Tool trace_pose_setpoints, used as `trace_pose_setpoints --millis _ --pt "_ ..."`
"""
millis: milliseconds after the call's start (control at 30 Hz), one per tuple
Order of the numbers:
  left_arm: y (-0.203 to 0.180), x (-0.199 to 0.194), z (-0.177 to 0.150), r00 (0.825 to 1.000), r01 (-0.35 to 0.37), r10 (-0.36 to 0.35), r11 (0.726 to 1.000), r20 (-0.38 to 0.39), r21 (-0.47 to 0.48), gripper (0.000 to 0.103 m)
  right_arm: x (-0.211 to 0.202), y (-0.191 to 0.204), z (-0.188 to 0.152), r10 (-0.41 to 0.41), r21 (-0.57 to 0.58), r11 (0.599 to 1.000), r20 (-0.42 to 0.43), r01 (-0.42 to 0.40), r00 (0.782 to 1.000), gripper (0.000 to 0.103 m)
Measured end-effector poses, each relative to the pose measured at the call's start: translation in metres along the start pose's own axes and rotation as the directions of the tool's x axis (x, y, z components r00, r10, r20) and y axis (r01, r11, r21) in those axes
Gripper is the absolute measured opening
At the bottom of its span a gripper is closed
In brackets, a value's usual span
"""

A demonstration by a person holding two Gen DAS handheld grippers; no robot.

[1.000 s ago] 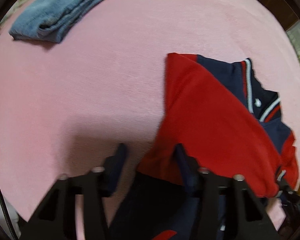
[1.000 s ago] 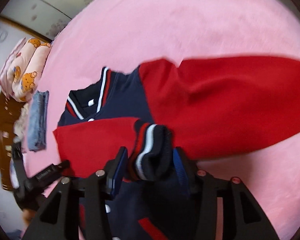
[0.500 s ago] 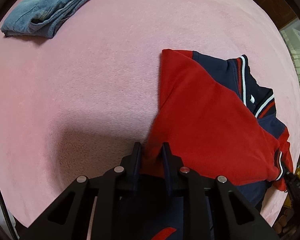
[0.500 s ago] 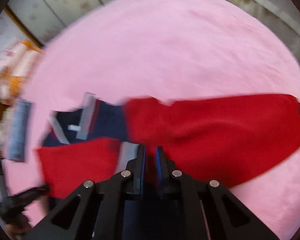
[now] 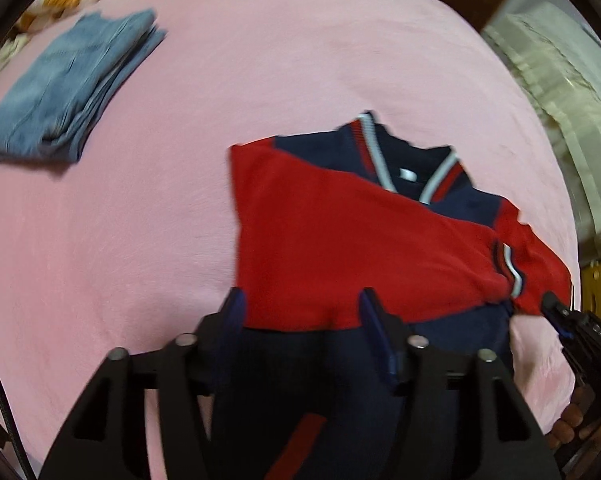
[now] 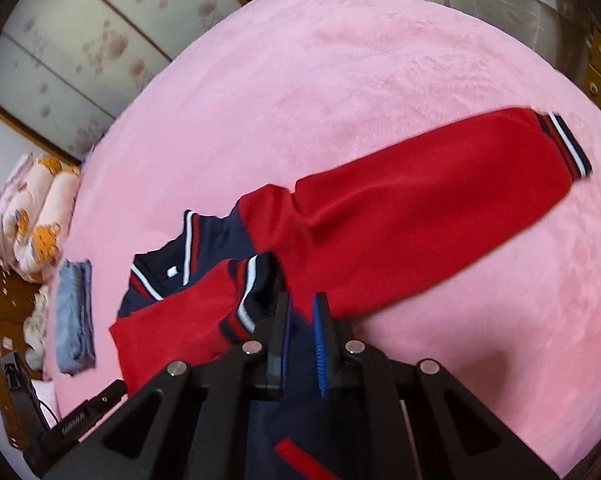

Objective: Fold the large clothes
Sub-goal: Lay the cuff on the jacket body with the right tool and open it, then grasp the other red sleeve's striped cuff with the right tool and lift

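Jacket [image 5: 340,248], one; folded jeans [image 5: 68,84], seemingly one.

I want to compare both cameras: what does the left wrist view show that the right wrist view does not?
Only the left wrist view shows the open left gripper over the folded sleeve. Only the right wrist view shows the other sleeve stretched out flat, with the right gripper almost closed. Both show the jacket, folded jeans and pink blanket.
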State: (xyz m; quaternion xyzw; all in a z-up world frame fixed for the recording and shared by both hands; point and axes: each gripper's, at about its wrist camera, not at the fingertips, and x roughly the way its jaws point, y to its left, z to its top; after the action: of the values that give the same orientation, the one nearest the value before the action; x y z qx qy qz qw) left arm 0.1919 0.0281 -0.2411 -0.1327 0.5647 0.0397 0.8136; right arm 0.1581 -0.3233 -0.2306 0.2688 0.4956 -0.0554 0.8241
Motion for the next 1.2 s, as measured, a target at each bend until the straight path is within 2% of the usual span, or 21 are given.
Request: trace_pose_setpoints --millis 100,167,200,333,400,467,533,600,633,700,800,967,1200 --pt "-0.041 -0.002 0.002 1.000 0.003 -0.003 1.000 0.002 0.028 0.059 0.002 -0.004 -0.014 0.057 0.059 0.997 0.001 -0.057 0.998 0.010" --pt "-0.047 -0.003 -0.004 1.000 -0.012 0.012 0.999 -0.004 0.036 0.060 0.003 -0.009 -0.020 0.082 0.081 0.994 -0.023 -0.080 0.996 0.010" --pt "-0.052 0.003 0.005 1.000 -0.023 0.024 0.999 -0.008 0.042 0.060 0.004 -0.013 -0.023 0.101 0.088 0.991 -0.045 -0.097 0.994 0.010" --pt "-0.085 0.010 -0.007 0.997 -0.056 0.060 0.995 -0.042 0.077 0.060 -0.002 -0.031 -0.028 0.138 0.084 0.988 -0.082 -0.131 0.987 0.012" --pt "-0.121 0.004 -0.023 0.996 -0.061 0.065 0.996 -0.055 0.072 0.060 -0.005 -0.048 -0.026 0.155 0.106 0.984 -0.108 -0.144 0.982 0.014" --pt "-0.137 0.002 -0.030 0.996 -0.056 0.060 0.997 -0.063 0.058 0.060 -0.009 -0.065 -0.022 0.173 0.130 0.979 -0.118 -0.158 0.978 0.016" --pt "-0.155 0.002 -0.036 0.996 -0.047 0.049 0.998 -0.069 0.041 0.060 -0.016 -0.086 -0.014 0.179 0.145 0.976 -0.122 -0.161 0.976 0.021" --pt "-0.175 -0.001 -0.045 0.995 -0.040 0.043 0.998 -0.089 0.037 0.060 -0.023 -0.108 -0.004 0.169 0.159 0.976 -0.122 -0.149 0.978 0.034" --pt "-0.184 -0.001 -0.049 0.993 -0.036 0.041 0.998 -0.109 0.042 0.060 -0.027 -0.121 0.002 0.160 0.174 0.975 -0.124 -0.137 0.979 0.036" --pt "-0.207 0.004 -0.055 0.984 -0.014 0.024 0.998 -0.177 0.060 0.060 -0.033 -0.147 0.014 0.162 0.218 0.967 -0.122 -0.133 0.979 0.036" --pt "-0.233 0.011 -0.060 0.977 -0.013 0.033 0.995 -0.213 0.096 0.060 -0.037 -0.181 0.033 0.162 0.269 0.955 -0.114 -0.126 0.980 0.036" --pt "-0.273 0.011 -0.061 0.980 -0.001 0.034 0.987 -0.198 0.162 0.060 -0.033 -0.217 0.059 0.103 0.292 0.954 -0.099 -0.070 0.990 0.037" --pt "-0.299 0.013 -0.059 0.983 -0.017 0.054 0.978 -0.173 0.210 0.060 -0.017 -0.243 0.074 0.144 0.399 0.908 -0.016 -0.126 0.989 0.036"
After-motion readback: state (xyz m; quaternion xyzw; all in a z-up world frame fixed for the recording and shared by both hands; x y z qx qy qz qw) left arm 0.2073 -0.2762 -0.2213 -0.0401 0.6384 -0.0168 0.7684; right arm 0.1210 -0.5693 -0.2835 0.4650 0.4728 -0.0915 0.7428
